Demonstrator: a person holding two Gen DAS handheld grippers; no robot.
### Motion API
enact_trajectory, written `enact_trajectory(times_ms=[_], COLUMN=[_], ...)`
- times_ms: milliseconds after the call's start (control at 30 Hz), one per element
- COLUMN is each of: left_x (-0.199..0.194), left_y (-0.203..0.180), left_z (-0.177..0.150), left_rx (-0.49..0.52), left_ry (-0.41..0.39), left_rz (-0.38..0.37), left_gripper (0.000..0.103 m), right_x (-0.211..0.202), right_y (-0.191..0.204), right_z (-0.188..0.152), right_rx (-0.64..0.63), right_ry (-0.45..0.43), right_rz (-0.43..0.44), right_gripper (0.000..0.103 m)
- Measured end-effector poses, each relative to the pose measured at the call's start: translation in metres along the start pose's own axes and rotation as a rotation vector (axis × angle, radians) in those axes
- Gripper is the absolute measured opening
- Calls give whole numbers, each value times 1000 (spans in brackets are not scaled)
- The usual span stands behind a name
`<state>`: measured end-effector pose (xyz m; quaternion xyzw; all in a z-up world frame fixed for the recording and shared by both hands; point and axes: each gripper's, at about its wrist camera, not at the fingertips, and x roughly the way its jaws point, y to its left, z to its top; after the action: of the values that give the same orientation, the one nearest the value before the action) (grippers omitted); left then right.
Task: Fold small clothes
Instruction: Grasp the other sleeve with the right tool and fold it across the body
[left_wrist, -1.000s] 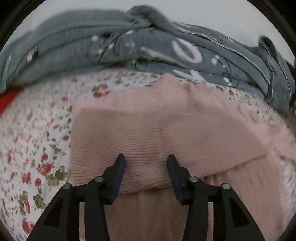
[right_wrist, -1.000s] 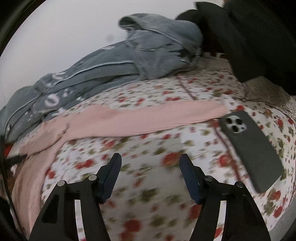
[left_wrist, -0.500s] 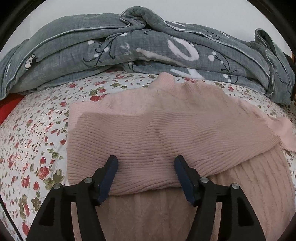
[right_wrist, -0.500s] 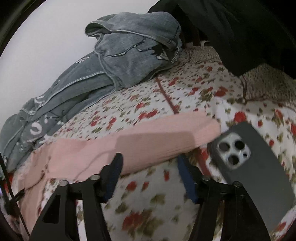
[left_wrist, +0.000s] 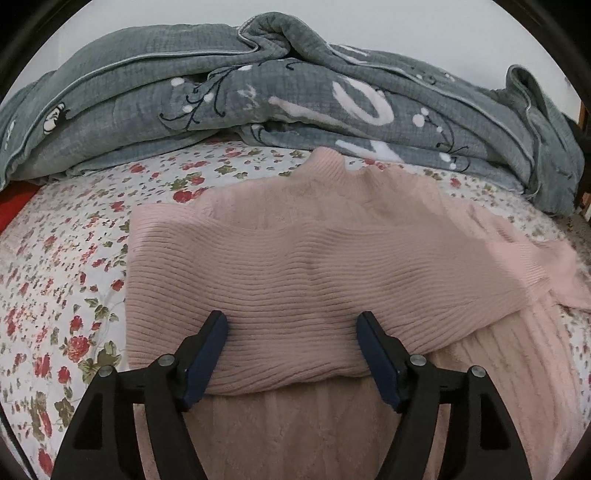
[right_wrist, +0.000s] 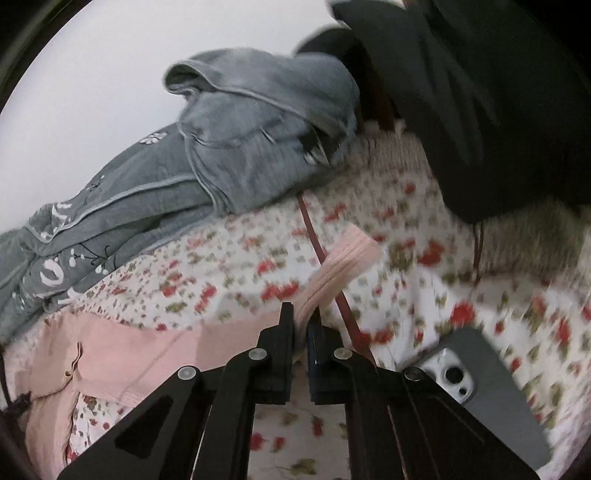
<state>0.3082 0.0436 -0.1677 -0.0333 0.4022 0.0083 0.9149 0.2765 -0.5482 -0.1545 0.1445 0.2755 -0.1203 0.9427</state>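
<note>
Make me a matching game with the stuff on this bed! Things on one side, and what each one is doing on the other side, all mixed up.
Things:
1. pink sweater
2. grey blanket
3. phone
4. sleeve cuff

States:
A. lying with its cameras facing up
B. pinched in the shut right gripper
C. bunched in a heap along the wall
D. spread out on the flowery sheet, one sleeve folded across it

Pairs: 1-D, 2-C, 3-A, 4-B
</note>
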Motion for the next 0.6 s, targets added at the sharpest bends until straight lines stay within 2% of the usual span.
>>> enact_trajectory(times_ms=[167,300,367,467,533,600], left_x=[-19,-55,-74,-94,-101,-109], left_y=[14,47,73,125,155,190], left_z=[2,-2,-8,-19,-27,-38], left_rx=[-64,-97,-117,-139,-167,-218], left_ry=[-30,-89,-116,-136,-141,-138], left_rz=[-54,-87,-56,38,91,112], left_gripper=[75,78,81,83,83,83], right_x=[-40,-77,-91,-106,-110,-109], right_y=[63,147,191,265,321,369], right_z=[29,44,45,36,21,2], right_rx=[-94,-203,-249,-313,-359,-403], right_ry=[-96,-176,-204,-225,-218,-199], right_rz=[26,86,123,213,291,362], right_gripper=[6,6,6,6,6,6])
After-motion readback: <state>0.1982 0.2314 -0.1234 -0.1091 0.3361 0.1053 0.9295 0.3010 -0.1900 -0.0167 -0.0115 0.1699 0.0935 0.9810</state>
